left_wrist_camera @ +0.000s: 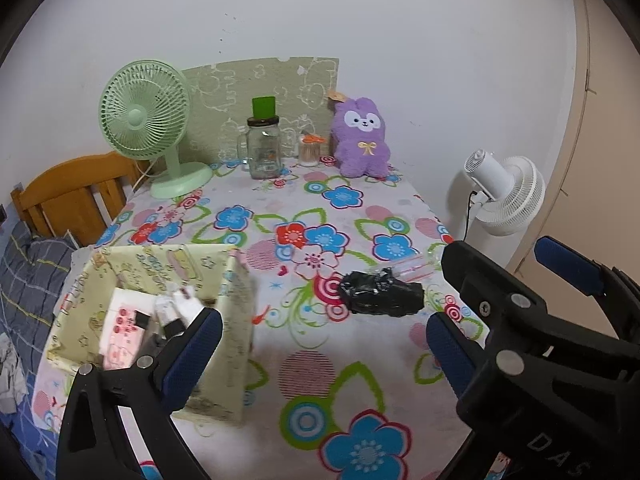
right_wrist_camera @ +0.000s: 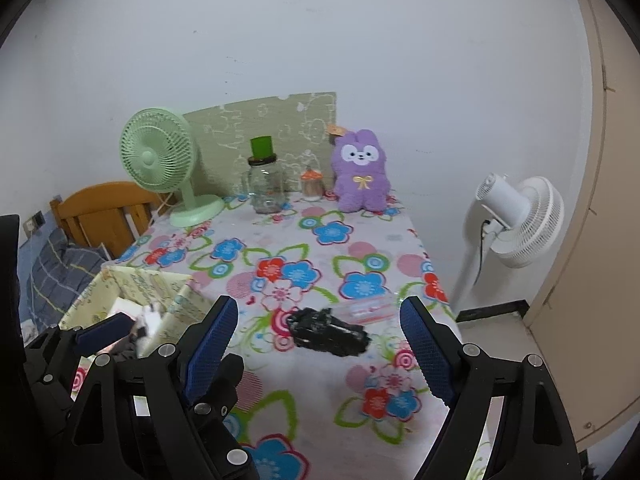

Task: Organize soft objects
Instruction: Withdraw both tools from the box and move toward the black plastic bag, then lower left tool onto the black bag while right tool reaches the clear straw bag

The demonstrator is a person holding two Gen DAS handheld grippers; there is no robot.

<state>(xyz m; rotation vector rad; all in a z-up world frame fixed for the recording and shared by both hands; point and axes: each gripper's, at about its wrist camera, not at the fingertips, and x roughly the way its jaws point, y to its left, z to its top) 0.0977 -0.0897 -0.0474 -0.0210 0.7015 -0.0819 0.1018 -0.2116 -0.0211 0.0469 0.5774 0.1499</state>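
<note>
A pale yellow fabric box [left_wrist_camera: 224, 276] stands at the table's near left, also in the right wrist view [right_wrist_camera: 180, 304]. It holds a pink packet [left_wrist_camera: 124, 328] and a small white and black soft item [left_wrist_camera: 176, 308]. A crumpled black soft bundle [left_wrist_camera: 380, 294] lies mid-table beside a clear packet [left_wrist_camera: 416, 268]; it also shows in the right wrist view [right_wrist_camera: 330, 332]. A purple plush bunny [left_wrist_camera: 362, 138] sits upright at the back. My left gripper [left_wrist_camera: 324, 344] is open and empty, just right of the box. My right gripper [right_wrist_camera: 320, 344] is open and empty, near the bundle.
A green desk fan [left_wrist_camera: 146, 120], a glass mug jar [left_wrist_camera: 264, 148] with a green lid and a small toothpick jar [left_wrist_camera: 310, 152] stand at the back. A white floor fan [left_wrist_camera: 508, 196] stands right of the table. A bed with a wooden headboard [left_wrist_camera: 68, 196] lies to the left.
</note>
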